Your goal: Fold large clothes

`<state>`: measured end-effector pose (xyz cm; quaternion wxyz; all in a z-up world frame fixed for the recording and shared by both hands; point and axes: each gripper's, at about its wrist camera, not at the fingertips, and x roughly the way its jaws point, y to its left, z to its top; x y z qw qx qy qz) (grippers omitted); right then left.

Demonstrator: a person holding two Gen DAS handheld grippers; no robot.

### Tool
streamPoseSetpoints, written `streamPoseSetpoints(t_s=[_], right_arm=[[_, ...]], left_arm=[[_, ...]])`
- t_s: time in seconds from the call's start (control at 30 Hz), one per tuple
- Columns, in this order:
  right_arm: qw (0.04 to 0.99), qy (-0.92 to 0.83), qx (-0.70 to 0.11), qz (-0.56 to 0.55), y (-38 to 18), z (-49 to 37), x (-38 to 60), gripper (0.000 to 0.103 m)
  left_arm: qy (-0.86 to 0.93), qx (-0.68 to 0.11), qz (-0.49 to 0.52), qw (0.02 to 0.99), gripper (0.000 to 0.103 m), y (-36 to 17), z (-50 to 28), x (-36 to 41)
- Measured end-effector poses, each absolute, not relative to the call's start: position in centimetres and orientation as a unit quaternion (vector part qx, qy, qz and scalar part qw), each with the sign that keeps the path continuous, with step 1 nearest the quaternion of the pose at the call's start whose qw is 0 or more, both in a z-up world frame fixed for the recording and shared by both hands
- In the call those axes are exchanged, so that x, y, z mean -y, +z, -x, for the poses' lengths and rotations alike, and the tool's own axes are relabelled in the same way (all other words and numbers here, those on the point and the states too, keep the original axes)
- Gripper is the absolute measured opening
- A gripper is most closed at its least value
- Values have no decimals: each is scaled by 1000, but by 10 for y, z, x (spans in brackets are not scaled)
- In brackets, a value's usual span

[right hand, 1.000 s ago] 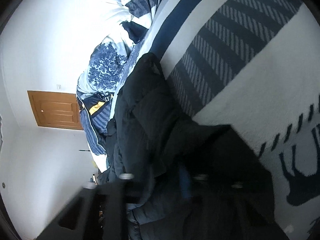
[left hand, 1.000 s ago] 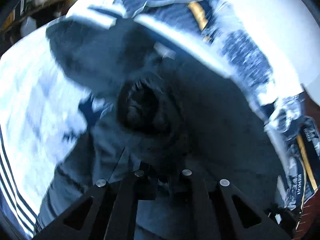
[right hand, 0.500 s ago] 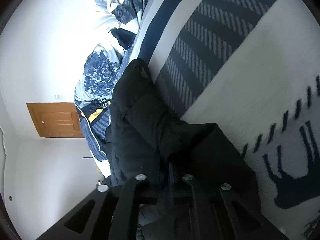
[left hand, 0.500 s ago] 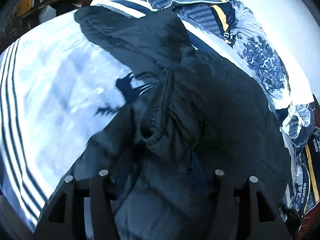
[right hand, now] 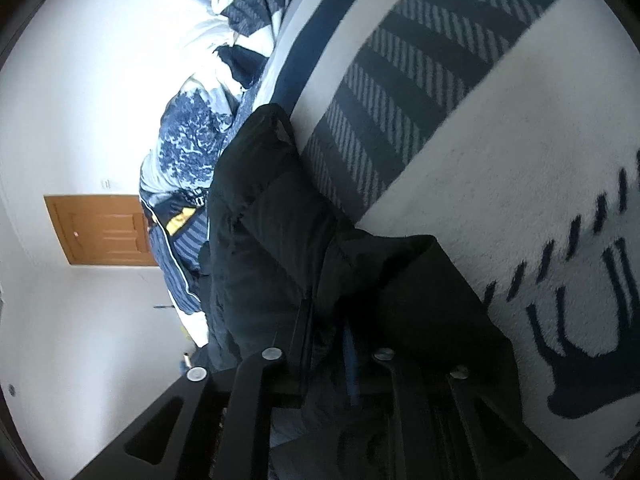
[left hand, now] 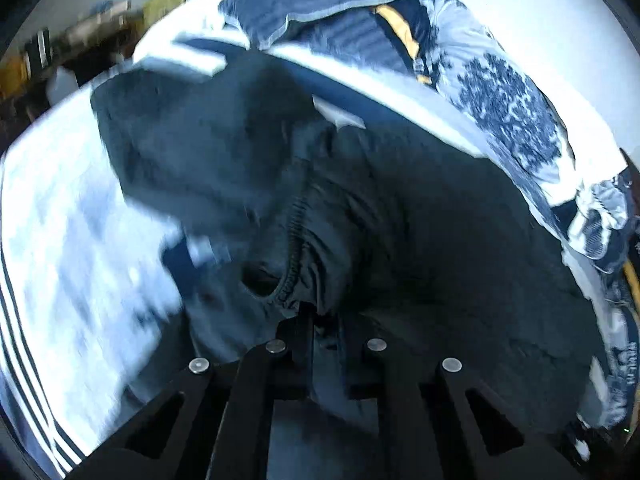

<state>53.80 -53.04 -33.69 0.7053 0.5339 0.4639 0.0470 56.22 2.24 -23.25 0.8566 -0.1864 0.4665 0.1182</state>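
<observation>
Black padded jacket [left hand: 400, 208] lying spread on the bed blanket [left hand: 72, 240], filling the middle of the left wrist view. Long axis running from the near gripper up and away toward the far end of the bed, hood or upper part [left hand: 192, 132] pointing up-left. Elastic-edged cuff opening [left hand: 276, 276] sitting just ahead of the fingers, gaping toward the left.

Left gripper [left hand: 324, 336] jaws having just been closing, now standing narrow and pinching a fold of dark jacket fabric between the 2 fingers. View blurred, especially at left.

Blanket white with dark stripes at lower left [left hand: 24, 360]. Crumpled blue-and-white patterned bedding [left hand: 512, 120] heaped along the right edge, with a striped piece and a yellow band [left hand: 400, 28] above. Cluttered shelf or desk [left hand: 60, 60] dim at upper left, too blurred for detail.

Right wrist view tilted on its side: jacket [right hand: 272, 240] stretching from the gripper up toward the frame's upper middle, lying along the boundary between bedding [right hand: 188, 148] at left and blanket [right hand: 480, 152] at right. Right gripper [right hand: 328, 344] jaws having just eased narrower, clamping jacket fabric, a blue strip [right hand: 351, 360] showing between the fingers.

Showing only here: a brown wooden door [right hand: 104, 232] in a white wall [right hand: 80, 80], a broad navy diagonal-hatched band [right hand: 420, 80], and a dark deer motif [right hand: 580, 340] on the blanket. Cuff opening showing only in the left view.
</observation>
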Motion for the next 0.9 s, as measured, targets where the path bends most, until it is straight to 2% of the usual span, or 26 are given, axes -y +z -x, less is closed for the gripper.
streamPoseSetpoints(t_s=[0.1, 0.13, 0.2, 0.23, 0.27, 0.3, 0.33, 0.37, 0.47, 0.67, 0.8, 0.9], right_arm=[[703, 49, -472, -529, -340, -540, 527, 12], [702, 50, -474, -528, -340, -541, 526, 12], [702, 56, -478, -524, -339, -543, 523, 13], [705, 59, -480, -519, -337, -543, 522, 15], [707, 59, -482, -514, -335, -542, 521, 24], [710, 60, -481, -512, -333, -540, 520, 33], [717, 70, -471, -510, -329, -536, 518, 55], [724, 75, -464, -505, -324, -530, 516, 69], [756, 64, -454, -468, -303, -507, 505, 69], [821, 60, -402, -401, -224, -401, 460, 69], [859, 44, -382, -338, -151, -324, 422, 70], [887, 31, -355, -292, -85, -275, 398, 75]], left_arm=[[116, -493, 181, 843, 14, -236, -566, -21], [110, -495, 162, 847, 19, -235, -560, -15], [113, -497, 125, 851, 40, -232, -538, -7], [116, -494, 110, 854, 57, -228, -521, -4], [115, -489, 103, 859, 69, -224, -506, -2], [113, -481, 98, 864, 71, -218, -488, -1], [108, -473, 93, 869, 72, -209, -467, -1], [102, -466, 88, 875, 73, -200, -445, -1], [87, -454, 82, 883, 76, -178, -393, -20], [54, -401, 93, 910, 79, -115, -301, -36], [27, -352, 121, 928, 82, -74, -253, -54], [14, -329, 136, 934, 84, -47, -229, -66]])
